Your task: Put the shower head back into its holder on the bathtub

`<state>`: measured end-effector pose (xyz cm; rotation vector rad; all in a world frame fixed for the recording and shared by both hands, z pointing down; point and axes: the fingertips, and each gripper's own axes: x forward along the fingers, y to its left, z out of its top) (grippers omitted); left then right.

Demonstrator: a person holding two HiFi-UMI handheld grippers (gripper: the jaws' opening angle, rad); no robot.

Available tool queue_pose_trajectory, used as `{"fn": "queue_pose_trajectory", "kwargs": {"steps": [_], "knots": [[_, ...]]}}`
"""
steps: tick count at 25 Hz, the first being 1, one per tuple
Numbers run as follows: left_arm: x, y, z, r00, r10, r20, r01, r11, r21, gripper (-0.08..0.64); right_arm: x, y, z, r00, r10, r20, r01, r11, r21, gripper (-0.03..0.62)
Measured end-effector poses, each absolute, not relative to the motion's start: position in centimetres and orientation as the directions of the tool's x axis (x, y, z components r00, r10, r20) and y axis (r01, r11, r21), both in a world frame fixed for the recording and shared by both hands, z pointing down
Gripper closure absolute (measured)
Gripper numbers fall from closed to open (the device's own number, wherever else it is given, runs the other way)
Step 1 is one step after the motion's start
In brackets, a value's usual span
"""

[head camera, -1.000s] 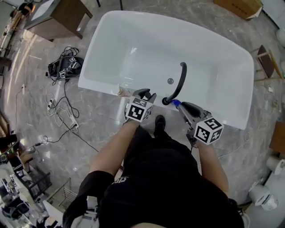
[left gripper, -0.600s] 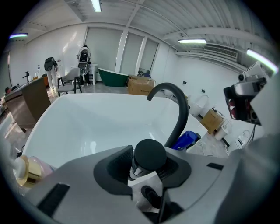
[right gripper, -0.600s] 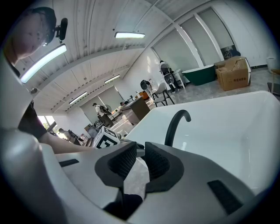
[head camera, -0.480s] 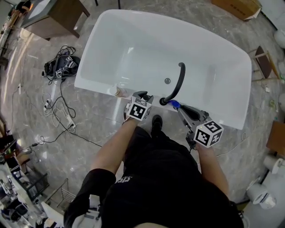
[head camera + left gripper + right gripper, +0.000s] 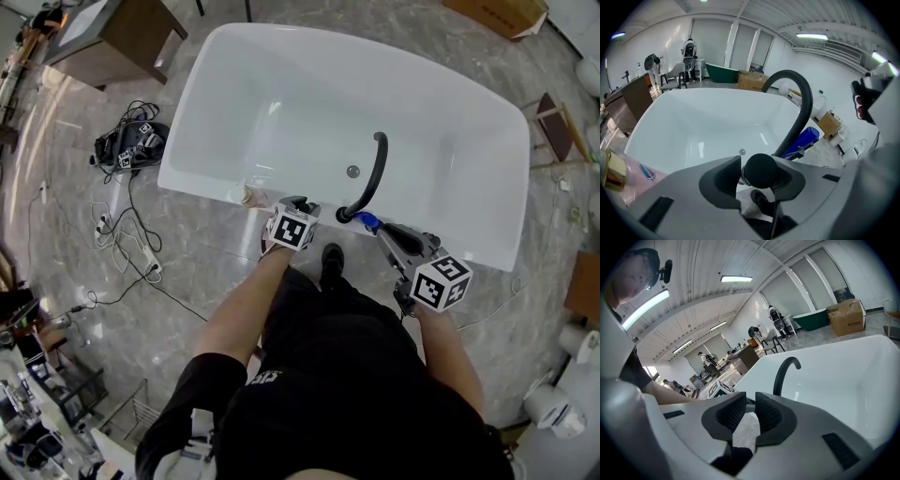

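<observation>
Left gripper (image 5: 760, 169), jaws just opening, stands loose around the end of the shower head (image 5: 801, 112).

A: floor?
B: Glossy grey marble-look floor (image 5: 66, 178). Black gear bundle (image 5: 131, 142) with cables lying on it.
A: furniture, light?
B: Wooden cabinet (image 5: 112, 37), cardboard box (image 5: 502, 14). Ceiling strip lights (image 5: 736, 279), glazed wall (image 5: 811, 282).

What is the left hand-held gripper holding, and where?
Apparently nothing: the shower head has its round black end between the jaws, which have just been opening.
</observation>
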<state>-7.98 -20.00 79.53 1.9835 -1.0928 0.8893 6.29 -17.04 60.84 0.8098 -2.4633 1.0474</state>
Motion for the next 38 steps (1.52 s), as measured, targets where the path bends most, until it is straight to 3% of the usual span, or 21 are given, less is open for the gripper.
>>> {"fn": "queue_pose_trajectory", "kwargs": {"steps": [10, 13, 20, 30, 38], "knots": [[-6.9, -20.7, 78.8, 0.399, -0.411, 0.82, -0.886, -0.402, 0.23, 0.39, 7.1, -16.9, 59.8, -0.78, -0.364, 0.509, -0.617, 0.58, -0.531, 0.52], [-6.9, -20.3, 77.9, 0.39, -0.415, 0.822, -0.884, -0.42, 0.207, 0.351, 6.3, -16.9, 59.2, -0.794, -0.357, 0.492, -0.6, 0.595, -0.535, 0.52], [-8.4, -19.3, 71.6, 0.318, -0.57, 0.758, -0.92, -0.377, 0.103, 0.341, 4.7, -17.1, 56.3, -0.843, -0.341, 0.416, -0.53, 0.653, -0.54, 0.522], [-13.2, -15.8, 61.2, 0.241, -0.749, 0.617, -0.97, -0.204, 0.131, 0.379, 1.1, -18.0, 53.0, -0.889, -0.33, 0.317, -0.452, 0.739, -0.5, 0.543], [-19.6, -13.2, 52.8, 0.265, -0.839, 0.476, -0.962, -0.199, 0.185, 0.448, -5.1, -17.0, 48.7, -0.905, -0.34, 0.256, -0.423, 0.788, -0.448, 0.551]]}}
